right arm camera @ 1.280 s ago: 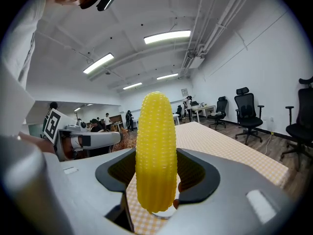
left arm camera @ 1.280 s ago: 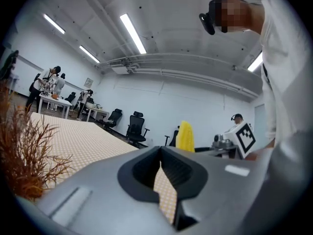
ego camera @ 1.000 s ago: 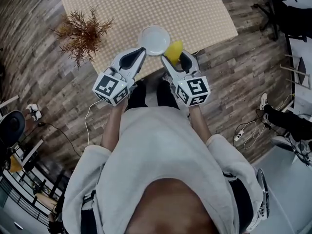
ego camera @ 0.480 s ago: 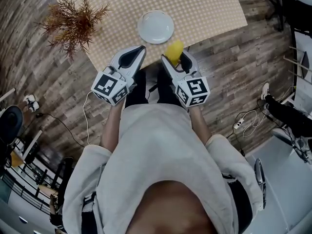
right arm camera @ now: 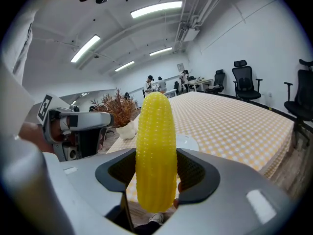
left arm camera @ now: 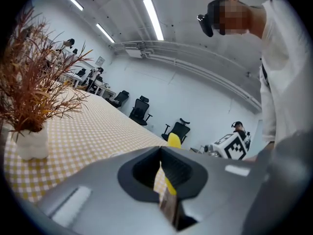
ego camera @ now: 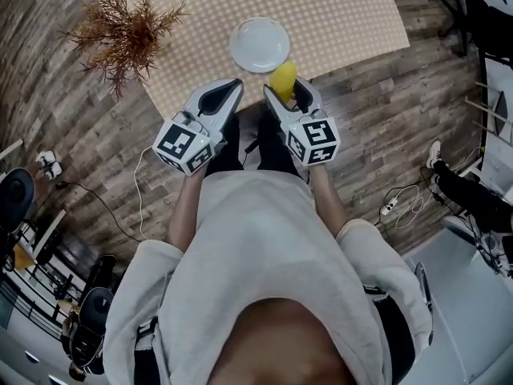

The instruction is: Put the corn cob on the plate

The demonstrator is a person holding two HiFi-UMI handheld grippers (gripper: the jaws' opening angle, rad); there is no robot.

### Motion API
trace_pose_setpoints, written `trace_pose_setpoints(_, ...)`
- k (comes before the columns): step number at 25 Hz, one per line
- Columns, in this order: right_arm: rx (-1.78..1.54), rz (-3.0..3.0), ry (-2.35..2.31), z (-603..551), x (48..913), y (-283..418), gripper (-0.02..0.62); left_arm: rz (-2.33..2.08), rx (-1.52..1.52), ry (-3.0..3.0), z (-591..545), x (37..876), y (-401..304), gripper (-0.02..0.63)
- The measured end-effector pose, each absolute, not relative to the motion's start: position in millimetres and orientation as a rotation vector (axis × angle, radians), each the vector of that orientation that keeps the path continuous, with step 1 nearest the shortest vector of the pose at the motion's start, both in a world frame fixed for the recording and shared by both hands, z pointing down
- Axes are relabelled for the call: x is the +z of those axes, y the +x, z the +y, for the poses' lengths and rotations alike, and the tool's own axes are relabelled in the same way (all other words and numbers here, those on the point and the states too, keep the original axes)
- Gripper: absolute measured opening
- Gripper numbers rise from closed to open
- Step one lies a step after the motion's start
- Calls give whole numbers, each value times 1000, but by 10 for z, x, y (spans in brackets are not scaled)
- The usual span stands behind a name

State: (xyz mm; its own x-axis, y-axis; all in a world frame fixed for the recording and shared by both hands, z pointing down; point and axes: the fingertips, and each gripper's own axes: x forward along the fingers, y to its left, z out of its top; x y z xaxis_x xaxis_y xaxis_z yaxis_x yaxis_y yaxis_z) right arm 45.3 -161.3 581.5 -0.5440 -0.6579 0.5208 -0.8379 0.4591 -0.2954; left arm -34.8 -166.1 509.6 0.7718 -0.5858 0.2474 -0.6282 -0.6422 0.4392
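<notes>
A yellow corn cob (right arm camera: 155,151) stands upright between the jaws of my right gripper (right arm camera: 155,156), which is shut on it. In the head view the corn cob (ego camera: 282,77) and right gripper (ego camera: 282,91) hang at the table's near edge, just short of the empty white plate (ego camera: 259,44). The plate's rim (right arm camera: 190,142) peeks out behind the cob. My left gripper (ego camera: 236,85) hovers beside it to the left, its jaws closed together with nothing in them. In the left gripper view, the left gripper's (left arm camera: 160,150) tips meet, and the cob (left arm camera: 173,140) shows beyond them.
A dried brown plant in a white vase (ego camera: 120,34) stands on the left of the checked tablecloth (ego camera: 337,6), left of the plate. Wooden floor surrounds the table. Cables (ego camera: 405,207) and a seated person's shoe (ego camera: 434,167) lie to the right. Office chairs (right arm camera: 244,80) stand beyond.
Both grippers have sunk and drawn slightly back from the plate; a gap now shows between their tips and its near rim. The corn cob stays gripped in the right one.
</notes>
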Motion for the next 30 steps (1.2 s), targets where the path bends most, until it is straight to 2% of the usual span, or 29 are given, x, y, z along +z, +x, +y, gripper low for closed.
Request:
trace_pose_setpoints(22, 671, -2348, 1144, -2551, 6271, 159, 250, -1005, 102, 2395, -1618, 5155, -689, 9)
trace_pose_setpoints(25, 579, -2334, 1093, -2587, 6268, 113, 250, -1015, 99, 2385, -1626, 5175, -732, 9)
trace_pose_setpoints(30, 229, -2249, 925, -2539, 6310, 50, 250, -1021, 87, 2382, -1648, 5177, -748, 9)
